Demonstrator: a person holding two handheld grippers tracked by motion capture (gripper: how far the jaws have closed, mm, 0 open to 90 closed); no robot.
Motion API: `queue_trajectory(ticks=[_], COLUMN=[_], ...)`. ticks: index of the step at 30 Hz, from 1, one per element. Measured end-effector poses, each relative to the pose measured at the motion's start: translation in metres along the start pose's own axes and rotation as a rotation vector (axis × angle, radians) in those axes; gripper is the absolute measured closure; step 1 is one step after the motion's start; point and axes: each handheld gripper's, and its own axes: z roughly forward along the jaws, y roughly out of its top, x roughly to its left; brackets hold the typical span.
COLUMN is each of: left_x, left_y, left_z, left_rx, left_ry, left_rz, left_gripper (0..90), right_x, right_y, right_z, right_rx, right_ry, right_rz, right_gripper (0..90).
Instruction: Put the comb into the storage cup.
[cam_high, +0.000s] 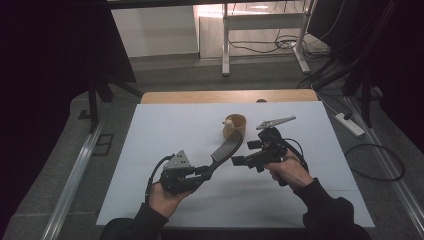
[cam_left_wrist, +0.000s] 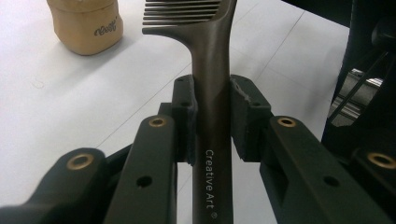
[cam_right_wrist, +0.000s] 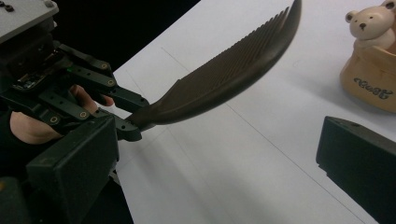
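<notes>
A dark wide-toothed comb (cam_high: 227, 146) rises to the upper right from my left gripper (cam_high: 209, 170), whose pads are shut on its handle. Seen from the left gripper view, the handle (cam_left_wrist: 211, 60), marked "Creative Art", is clamped between the pads of the left gripper (cam_left_wrist: 212, 93). A tan pot (cam_high: 235, 127) with a small bear figure (cam_right_wrist: 371, 23) stands just beyond the comb's tip. My right gripper (cam_high: 237, 160) points left toward the comb, a little to its right. In its own view the right gripper (cam_right_wrist: 215, 154) stands wide open with nothing between the jaws, and the comb (cam_right_wrist: 233, 70) hangs ahead.
The white board (cam_high: 165, 130) lies on a wooden table (cam_high: 230, 96). On the floor at the right are a power strip (cam_high: 350, 125) and cables (cam_high: 375, 165). White frame legs (cam_high: 226, 45) stand behind the table, and a metal rail (cam_high: 75, 175) runs along the left.
</notes>
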Motion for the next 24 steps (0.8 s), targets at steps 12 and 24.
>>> queue_trajectory(ticks=[12,24], left_x=[-0.001,-0.002], left_y=[0.001,0.001], left_z=[0.0,0.0], left_rx=[-0.006,-0.011], left_ry=[-0.001,-0.002], left_rz=[0.004,0.009], left_gripper=[71.8,71.8], right_x=[0.001,0.002], right_y=[0.007,0.013], right_z=[0.012,0.023], right_rx=[0.028,0.035], right_ry=[0.005,-0.001], right_rz=[0.001,0.0], right_gripper=[0.0,0.0])
